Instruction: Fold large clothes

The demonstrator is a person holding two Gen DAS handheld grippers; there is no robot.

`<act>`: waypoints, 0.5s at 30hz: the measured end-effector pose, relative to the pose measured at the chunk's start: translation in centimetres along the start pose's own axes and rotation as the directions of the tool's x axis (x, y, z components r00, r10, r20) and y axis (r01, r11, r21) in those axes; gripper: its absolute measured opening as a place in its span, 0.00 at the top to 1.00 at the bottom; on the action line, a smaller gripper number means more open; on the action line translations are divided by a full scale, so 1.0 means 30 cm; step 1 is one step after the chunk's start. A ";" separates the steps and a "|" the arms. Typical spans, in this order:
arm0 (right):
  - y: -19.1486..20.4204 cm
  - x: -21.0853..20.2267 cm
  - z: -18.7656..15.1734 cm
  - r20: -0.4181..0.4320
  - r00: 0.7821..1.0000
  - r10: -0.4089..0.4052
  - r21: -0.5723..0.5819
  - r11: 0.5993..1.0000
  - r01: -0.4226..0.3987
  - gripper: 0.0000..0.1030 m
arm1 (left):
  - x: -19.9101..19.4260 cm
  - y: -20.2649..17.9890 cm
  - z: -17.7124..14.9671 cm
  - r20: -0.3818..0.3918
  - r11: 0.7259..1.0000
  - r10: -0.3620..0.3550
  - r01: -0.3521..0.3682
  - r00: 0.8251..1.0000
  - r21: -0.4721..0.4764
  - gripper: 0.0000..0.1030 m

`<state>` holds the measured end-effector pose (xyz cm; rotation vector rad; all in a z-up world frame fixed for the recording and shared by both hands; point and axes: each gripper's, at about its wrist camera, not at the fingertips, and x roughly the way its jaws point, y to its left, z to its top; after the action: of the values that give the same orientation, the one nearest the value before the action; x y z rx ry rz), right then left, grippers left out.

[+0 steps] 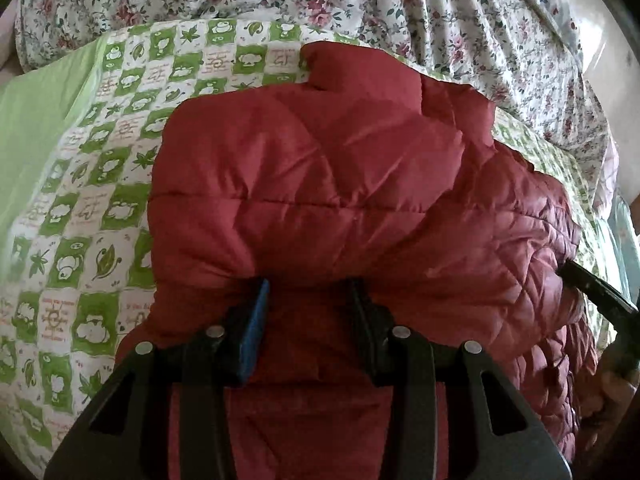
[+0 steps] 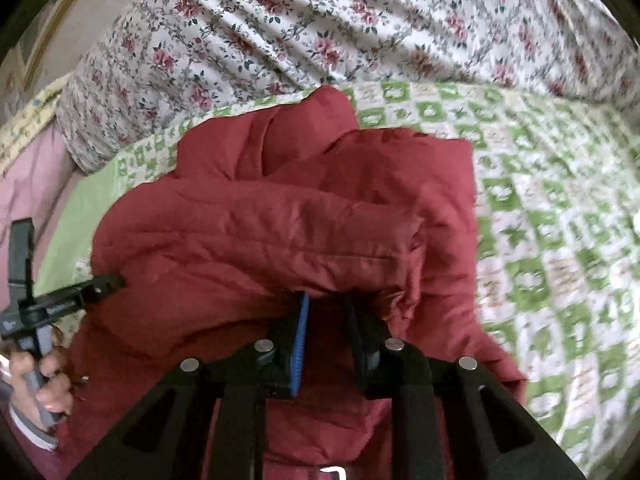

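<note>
A red quilted puffer jacket point(image 1: 320, 184) lies bunched and partly folded on a green-and-white checked bedsheet point(image 1: 100, 208). My left gripper point(image 1: 308, 292) is shut on a thick fold of the jacket's near edge, with red fabric filling the gap between its fingers. My right gripper point(image 2: 328, 304) is shut on the jacket point(image 2: 260, 232) in the same way, at its near edge. The other gripper's black frame shows at the right edge of the left wrist view point(image 1: 600, 292) and, with the hand holding it, at the left of the right wrist view point(image 2: 48, 304).
A bulky floral quilt point(image 1: 360, 4) is heaped along the far side of the bed, also in the right wrist view point(image 2: 320, 28). Plain green cloth point(image 1: 36, 120) lies at the left. A pink surface point(image 2: 28, 184) borders the bed.
</note>
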<state>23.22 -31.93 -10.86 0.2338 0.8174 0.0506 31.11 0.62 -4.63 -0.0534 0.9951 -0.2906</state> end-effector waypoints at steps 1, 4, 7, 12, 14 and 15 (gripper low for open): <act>-0.008 0.017 0.000 -0.018 1.000 -0.007 0.005 1.000 0.007 0.84 | 0.003 0.000 0.000 -0.001 1.000 -0.002 0.002 1.000 0.000 0.63; -0.052 0.089 -0.019 -0.071 0.997 0.028 0.051 0.998 -0.024 0.85 | -0.009 0.013 -0.003 0.003 1.000 -0.008 0.008 1.000 -0.019 0.63; -0.079 0.098 -0.021 -0.071 0.996 0.062 0.094 0.994 -0.055 0.85 | -0.053 0.015 -0.015 0.027 1.000 -0.015 0.016 1.000 -0.027 0.63; -0.080 0.098 -0.027 -0.066 0.996 0.065 0.091 0.994 -0.059 0.85 | -0.011 0.018 -0.025 0.008 1.000 -0.009 0.009 1.000 -0.013 0.63; -0.080 0.095 -0.030 -0.066 0.996 0.062 0.087 0.995 -0.056 0.85 | -0.001 0.016 -0.022 0.005 1.000 -0.004 0.004 1.000 -0.010 0.63; -0.080 0.095 -0.030 -0.067 0.996 0.062 0.089 0.994 -0.056 0.85 | 0.003 0.014 -0.019 0.003 1.000 0.001 -0.001 1.000 -0.008 0.63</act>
<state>24.41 -33.71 -14.05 0.3400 0.8831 0.0795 30.78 1.04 -5.08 -0.0610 0.9936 -0.2857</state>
